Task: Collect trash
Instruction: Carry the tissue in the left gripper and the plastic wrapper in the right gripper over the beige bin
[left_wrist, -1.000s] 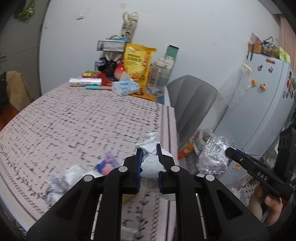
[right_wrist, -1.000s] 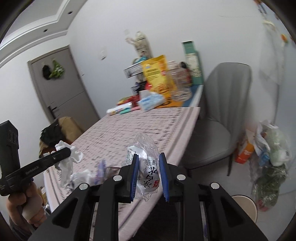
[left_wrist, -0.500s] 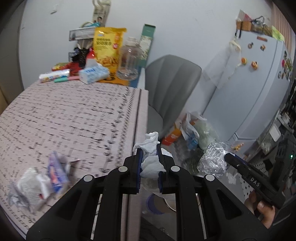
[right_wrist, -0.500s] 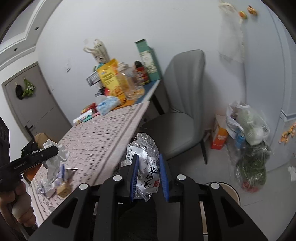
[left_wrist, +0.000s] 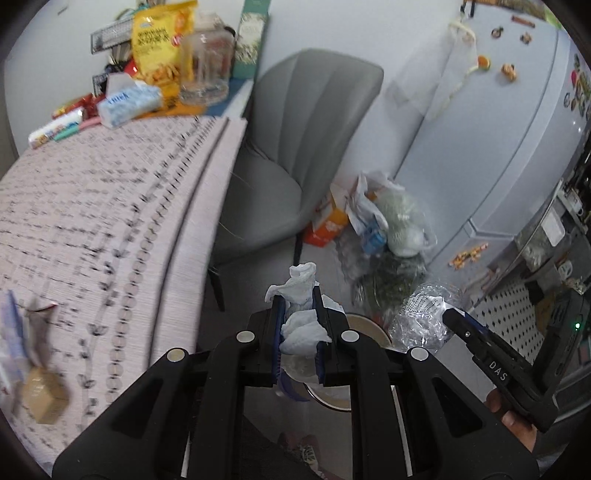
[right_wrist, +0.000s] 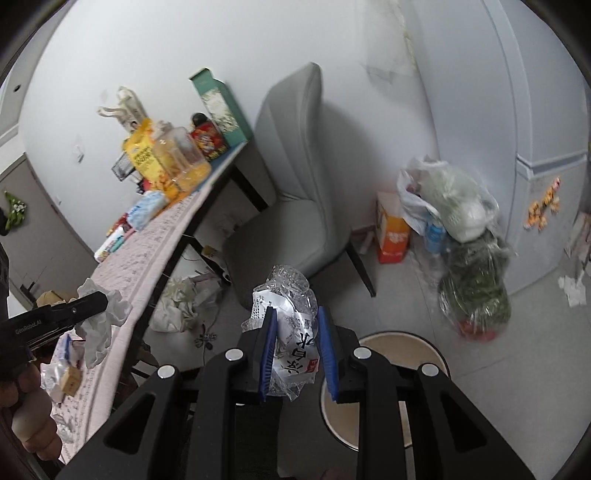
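The left gripper pinches a crumpled white tissue between its blue pads, while the right gripper clamps a crinkled clear plastic wrapper printed with red and black characters. Just beyond both, at about 5 o'clock in the right wrist view, sits a round bin with a pale rim on the smooth grey tiled floor. At 9 o'clock the table wears a pink woven cloth with dark stitch marks, scraps of trash lying at its near end. Farther off stand a padded grey chair, lumpy plastic bags and a pale fridge.
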